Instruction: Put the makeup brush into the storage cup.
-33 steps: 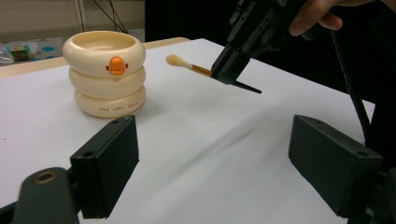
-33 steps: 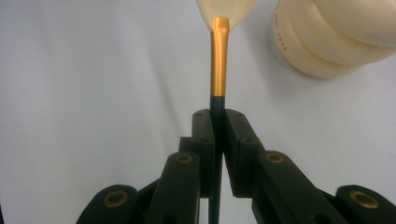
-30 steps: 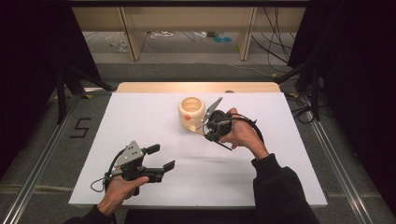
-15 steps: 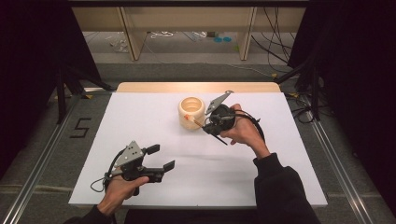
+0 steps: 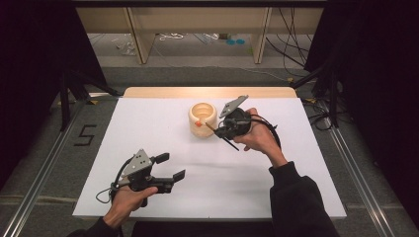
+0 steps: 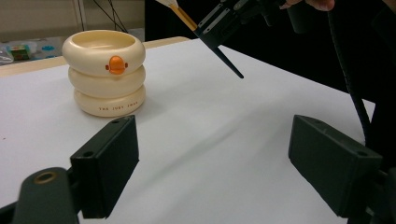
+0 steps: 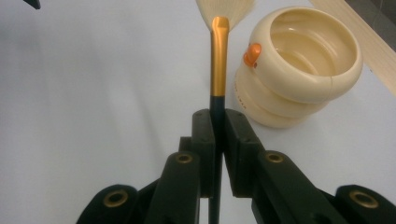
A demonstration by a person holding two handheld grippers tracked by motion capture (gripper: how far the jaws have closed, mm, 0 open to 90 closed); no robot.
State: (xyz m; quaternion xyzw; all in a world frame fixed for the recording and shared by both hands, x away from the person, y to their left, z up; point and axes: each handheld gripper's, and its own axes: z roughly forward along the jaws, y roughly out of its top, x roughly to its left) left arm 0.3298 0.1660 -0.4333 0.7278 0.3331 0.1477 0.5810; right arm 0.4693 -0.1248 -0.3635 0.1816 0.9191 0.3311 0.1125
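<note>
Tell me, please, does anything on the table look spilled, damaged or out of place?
Nothing stands out. The cream holder stands upright on the white table, and the right gripper holds the brush straight beside it.

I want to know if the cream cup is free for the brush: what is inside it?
The cup looks empty: bare cream walls and some floor show in the right gripper view. The near rim hides part of the floor.

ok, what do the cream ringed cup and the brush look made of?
Cream ringed cup: likely moulded plastic or glazed ceramic, given its smooth, glossy surface with soft highlights; orange knob on the side. Brush: dark handle, probably lacquered wood or plastic; gold ferrule with a metallic sheen; pale bristles, fibre type unclear.
</note>
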